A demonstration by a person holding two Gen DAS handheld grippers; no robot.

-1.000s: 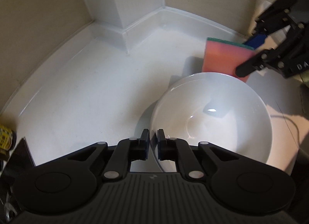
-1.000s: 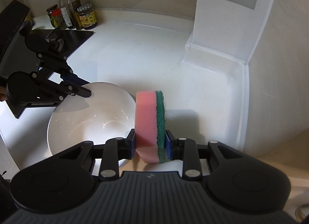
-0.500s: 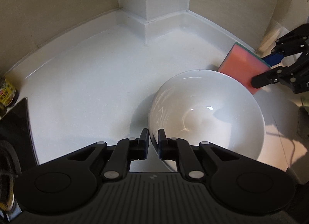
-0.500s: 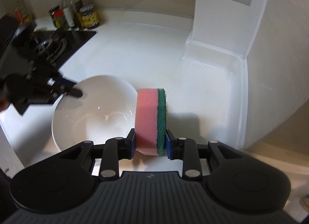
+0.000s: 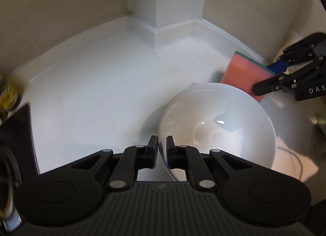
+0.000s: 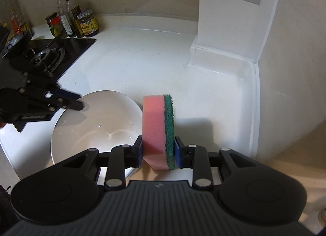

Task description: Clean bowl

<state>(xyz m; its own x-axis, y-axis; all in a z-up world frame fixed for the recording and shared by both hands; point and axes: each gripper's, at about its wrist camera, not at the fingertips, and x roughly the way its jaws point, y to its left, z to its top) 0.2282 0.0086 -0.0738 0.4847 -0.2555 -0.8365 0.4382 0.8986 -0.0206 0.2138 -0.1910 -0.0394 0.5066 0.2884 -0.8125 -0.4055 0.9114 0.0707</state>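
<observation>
Left wrist view: the left gripper [image 5: 162, 148] straddles the near rim of the white bowl [image 5: 220, 126] at lower centre, one finger outside and one inside; its jaws have just been opening slightly, yet the pads seem to pinch the rim, probably to steady the bowl on the white countertop [image 5: 91, 93]. At the right edge, the right gripper [image 5: 267, 81] holds the pink-and-green sponge [image 5: 244, 73] just behind the bowl's far rim.

Right wrist view: the right gripper [image 6: 159, 152] clamps the sponge [image 6: 159, 126] upright at centre, green scouring side right, poised beside the bowl [image 6: 91, 121] at lower left, likely ready to wipe inside.
</observation>
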